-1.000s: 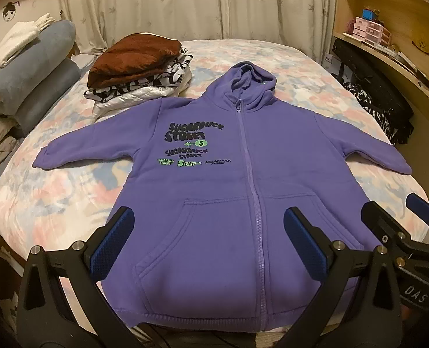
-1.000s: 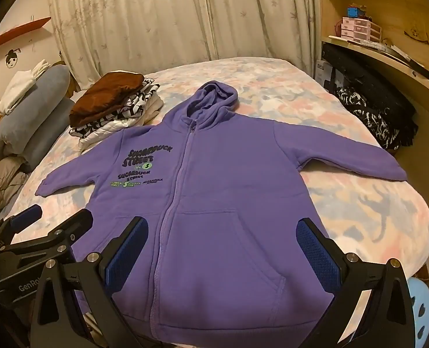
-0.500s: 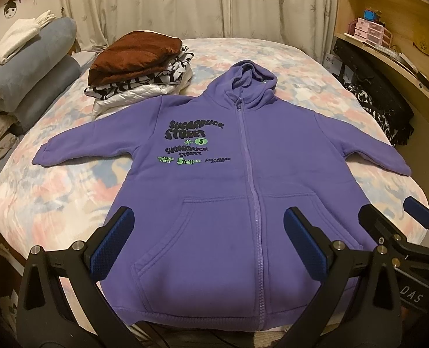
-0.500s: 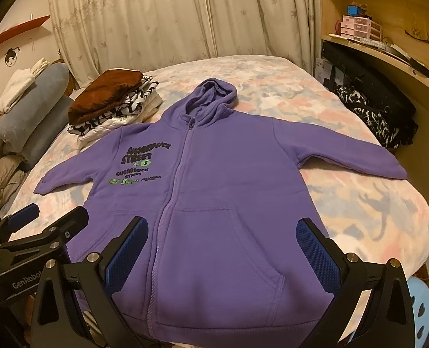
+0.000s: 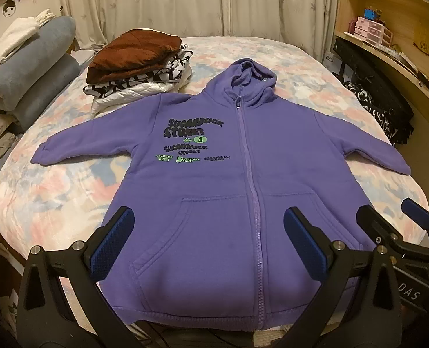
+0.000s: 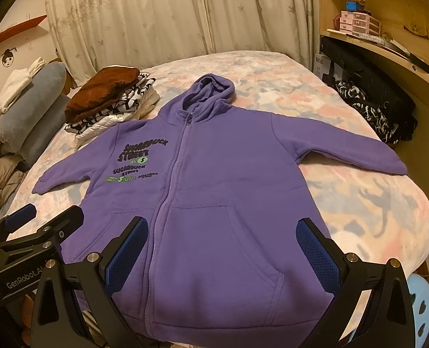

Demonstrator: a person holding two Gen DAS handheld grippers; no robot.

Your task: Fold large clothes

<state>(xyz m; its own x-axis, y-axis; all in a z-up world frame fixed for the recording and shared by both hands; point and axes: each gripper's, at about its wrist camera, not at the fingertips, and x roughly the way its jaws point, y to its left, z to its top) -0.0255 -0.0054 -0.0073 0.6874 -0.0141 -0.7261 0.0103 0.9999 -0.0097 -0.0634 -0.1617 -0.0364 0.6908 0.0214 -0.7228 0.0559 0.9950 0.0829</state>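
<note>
**Getting ready to fold the purple hoodie**

Closest to us are our two tools. The left tool [image 5: 205, 242] is wide open and holds nothing. The right tool [image 6: 223, 250] is wide open too, and it is also empty. Both hang just above the bottom edge of the big purple zip-up hoodie with a hood and front pockets [image 5: 243, 191].

The hoodie lies flat and face up on the bed with the flowery pink and blue cover [image 5: 40, 200]. Its zip is closed. Its bottom edge is near the foot of the bed, close to us. The left sleeve [image 5: 83, 142] and the right sleeve [image 5: 368, 150] are spread out to the sides. The hood points away from us.

Nothing is folded yet, we think. A good first fold is to bring each sleeve in across the body. We should pinch only the cuff, lift it a little and lay it down smooth. If we drag it, the soft cloth may bunch up.

Farther back, just beside the left shoulder, sits a pile of folded clothes with a brown one on top [image 5: 136, 66]. We should keep the sleeve from bumping it.
</note>
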